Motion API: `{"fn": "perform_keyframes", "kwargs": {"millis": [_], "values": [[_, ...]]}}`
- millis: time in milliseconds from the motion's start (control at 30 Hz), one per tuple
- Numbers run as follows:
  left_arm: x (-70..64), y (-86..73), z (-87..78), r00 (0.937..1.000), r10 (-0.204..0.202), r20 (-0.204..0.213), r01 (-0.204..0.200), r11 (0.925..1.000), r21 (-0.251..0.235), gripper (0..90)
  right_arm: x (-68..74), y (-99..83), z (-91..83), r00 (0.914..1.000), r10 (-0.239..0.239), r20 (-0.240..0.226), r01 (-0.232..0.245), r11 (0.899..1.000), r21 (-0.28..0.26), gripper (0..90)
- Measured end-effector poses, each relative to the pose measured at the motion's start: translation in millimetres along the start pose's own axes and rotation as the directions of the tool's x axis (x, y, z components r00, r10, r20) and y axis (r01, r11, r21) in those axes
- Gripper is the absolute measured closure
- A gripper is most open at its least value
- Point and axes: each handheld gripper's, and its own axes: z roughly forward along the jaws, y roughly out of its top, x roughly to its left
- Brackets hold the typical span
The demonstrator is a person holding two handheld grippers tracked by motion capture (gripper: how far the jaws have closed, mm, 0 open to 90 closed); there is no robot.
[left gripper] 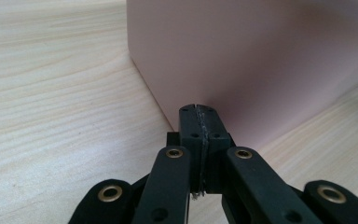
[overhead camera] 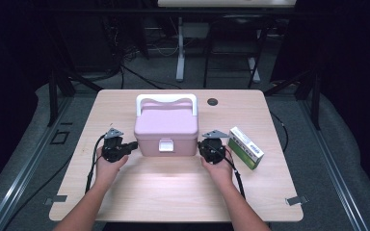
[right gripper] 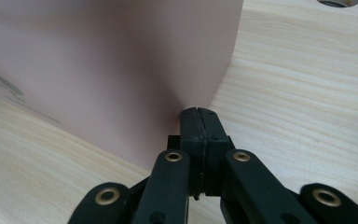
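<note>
Pink plastic forms the body of the storage box (overhead camera: pixel 165 130), which stands upright at the centre of the wooden table (overhead camera: pixel 173 192) in the high view. Its white handle (overhead camera: pixel 166 100) is raised at the far side, and a white latch (overhead camera: pixel 165 145) sits on the near face. This view also shows a green-and-white carton (overhead camera: pixel 245 147) lying flat on the table, near the right gripper (overhead camera: pixel 203 145) and apart from the box. The left gripper (overhead camera: pixel 134 144) points at the box's left side, the right gripper at its right side; each is held in a hand, the left hand (overhead camera: pixel 107 166) and the right hand (overhead camera: pixel 220 166).

Left gripper view: the left gripper (left gripper: pixel 198 110) has its jaws pressed fully together, with nothing between them. The tips sit at the near lower corner of the box (left gripper: pixel 261 60); contact appears likely but cannot be confirmed.

Right gripper view: the right gripper (right gripper: pixel 198 112) likewise has its jaws closed flat against each other and grips nothing. The tips sit at the box's (right gripper: pixel 112 60) lower corner edge. A round hole (right gripper: pixel 338 2) in the tabletop appears at the upper right.
</note>
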Motion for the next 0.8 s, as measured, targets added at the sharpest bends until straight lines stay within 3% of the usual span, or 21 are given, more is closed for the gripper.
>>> {"fn": "perform_keyframes", "kwargs": {"millis": [200,800], "values": [[-3.0,-1.5,-2.5,0.9999,0.013,-0.002,-0.013,0.9999,0.008,90.0,1.3,-2.6,-4.4,0.9998,-0.022,0.001,0.022,1.0,0.006,90.0],[-9.0,-8.2,-12.5,0.9995,0.032,0.008,-0.032,0.9992,0.025,90.0,7.2,-10.0,-14.5,0.9996,-0.026,-0.009,0.026,1.0,0.012,90.0]]}}
